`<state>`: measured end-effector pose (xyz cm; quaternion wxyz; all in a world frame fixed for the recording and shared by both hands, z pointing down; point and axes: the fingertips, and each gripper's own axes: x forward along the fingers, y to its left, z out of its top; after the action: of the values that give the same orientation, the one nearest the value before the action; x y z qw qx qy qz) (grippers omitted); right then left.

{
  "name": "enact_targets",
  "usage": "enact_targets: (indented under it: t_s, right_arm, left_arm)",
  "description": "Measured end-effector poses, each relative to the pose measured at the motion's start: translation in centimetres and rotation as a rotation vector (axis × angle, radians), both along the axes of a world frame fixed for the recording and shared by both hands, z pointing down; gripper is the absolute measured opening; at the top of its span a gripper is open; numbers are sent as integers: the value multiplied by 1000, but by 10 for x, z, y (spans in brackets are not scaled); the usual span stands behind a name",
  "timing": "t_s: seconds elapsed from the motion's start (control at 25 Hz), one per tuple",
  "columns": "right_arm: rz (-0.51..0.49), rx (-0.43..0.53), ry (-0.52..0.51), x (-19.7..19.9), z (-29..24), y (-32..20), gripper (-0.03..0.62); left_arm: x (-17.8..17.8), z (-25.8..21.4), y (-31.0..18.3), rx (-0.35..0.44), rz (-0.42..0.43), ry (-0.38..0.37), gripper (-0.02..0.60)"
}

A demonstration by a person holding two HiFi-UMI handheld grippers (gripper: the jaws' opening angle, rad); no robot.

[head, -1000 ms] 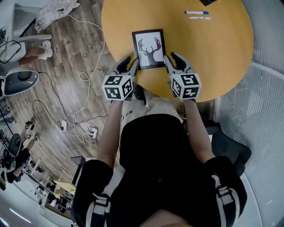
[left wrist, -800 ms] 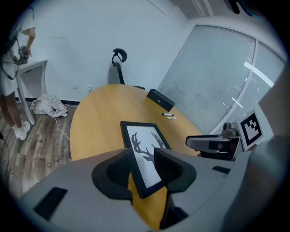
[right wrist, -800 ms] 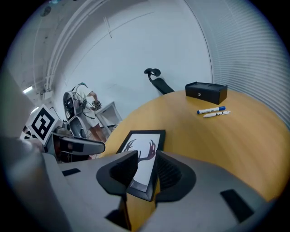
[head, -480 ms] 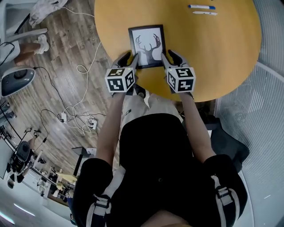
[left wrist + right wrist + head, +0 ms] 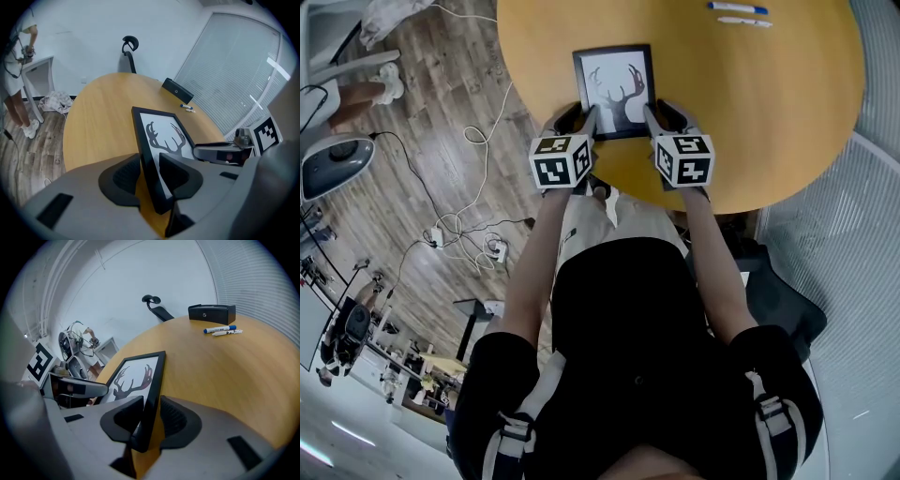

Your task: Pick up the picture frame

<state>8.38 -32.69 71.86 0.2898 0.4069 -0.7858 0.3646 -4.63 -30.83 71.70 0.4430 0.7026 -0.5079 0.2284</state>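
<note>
A black picture frame [image 5: 616,89] with a deer-antler print lies flat on the round wooden table [image 5: 769,112], near its front edge. My left gripper [image 5: 578,117] straddles the frame's left side rail [image 5: 146,154] near the lower corner. Its jaws are closing, with a gap still showing at the outer pad. My right gripper [image 5: 664,114] straddles the right side rail [image 5: 151,394] the same way. Its jaws are closing too, and slim gaps remain at the pads. The print [image 5: 133,378] faces up between the two grippers.
Two marker pens [image 5: 741,11] lie at the table's far side, and a black box [image 5: 212,313] stands beyond them. An office chair [image 5: 129,47] is behind the table. Cables [image 5: 459,187] run across the wood floor on the left, where a person [image 5: 16,93] stands.
Both grippers have come down and forward beside the frame's lower corners, so each now has a side rail between its jaws. The frame has not moved on the table.
</note>
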Motion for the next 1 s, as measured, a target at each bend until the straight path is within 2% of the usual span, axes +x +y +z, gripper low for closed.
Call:
enact_targets:
  t_s: [0.16, 0.6, 0.8, 1.0]
  right_arm:
    - [-3, 1, -4, 7, 3, 0, 107]
    - [19, -2, -27, 0, -8, -4, 95]
    - [30, 33, -49, 2, -23, -2, 94]
    - [39, 112, -61, -4, -58, -5, 91]
  left_arm:
    - [7, 3, -1, -7, 0, -14, 124]
    - [-1, -5, -3, 0, -17, -10, 101]
    - [0, -24, -2, 45, -36, -4, 98]
    - [-7, -60, -4, 127, -43, -12, 95]
